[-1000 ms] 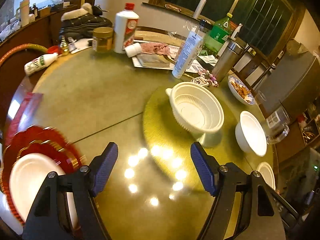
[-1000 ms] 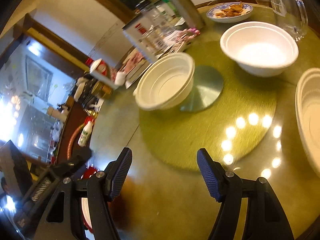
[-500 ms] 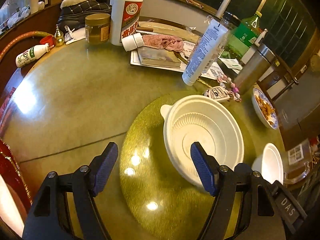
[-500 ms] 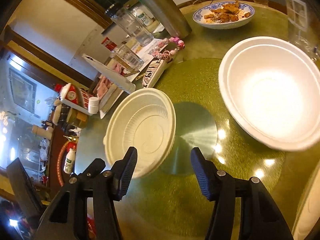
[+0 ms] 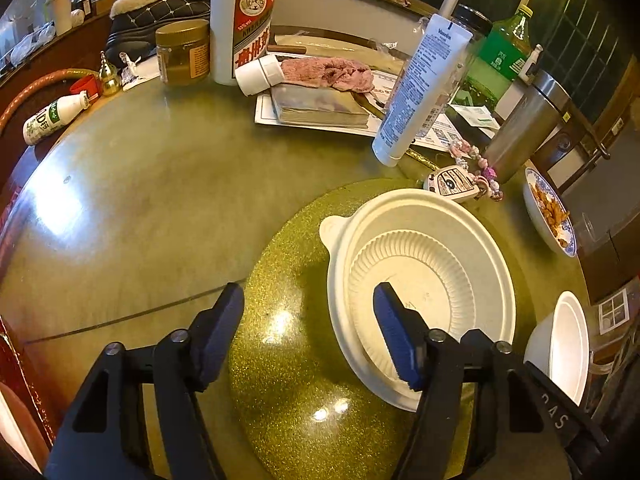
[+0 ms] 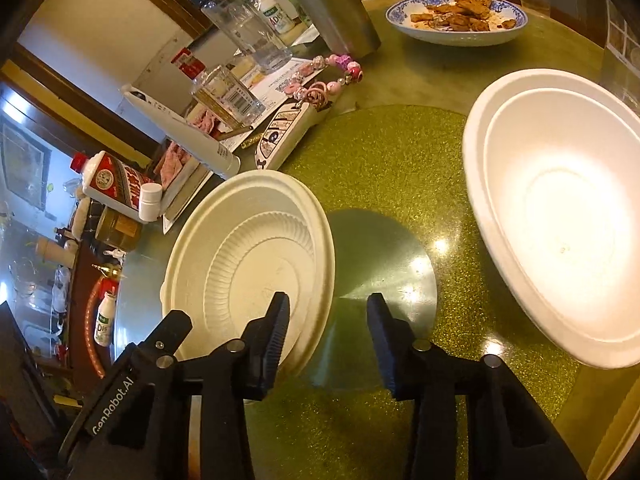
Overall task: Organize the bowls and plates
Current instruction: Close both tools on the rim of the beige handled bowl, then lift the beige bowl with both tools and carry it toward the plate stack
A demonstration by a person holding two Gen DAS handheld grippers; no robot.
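A ribbed white bowl (image 5: 420, 280) (image 6: 248, 264) with a small tab sits on the glittery green turntable (image 5: 288, 360). My left gripper (image 5: 308, 332) straddles the bowl's near-left rim, one finger inside and one outside. Its jaws are closing and the pads stand clear of the rim. My right gripper (image 6: 330, 340) straddles the opposite rim the same way. Its jaws are also closing, with a gap left on both sides. A plain white bowl (image 6: 560, 220) (image 5: 568, 344) stands to the right on the turntable.
Behind the bowls are a blue-patterned dish of fried food (image 6: 456, 20), a steel flask (image 5: 528, 120), a white tube (image 5: 420, 88), a key fob with pink beads (image 5: 452, 184), a book under a pink cloth (image 5: 320, 104) and a white liquor bottle (image 5: 244, 20).
Both grippers moved forward and down onto the ribbed bowl, which now fills both views. The right jaws narrowed a lot, the left slightly. The red plates left the left view.
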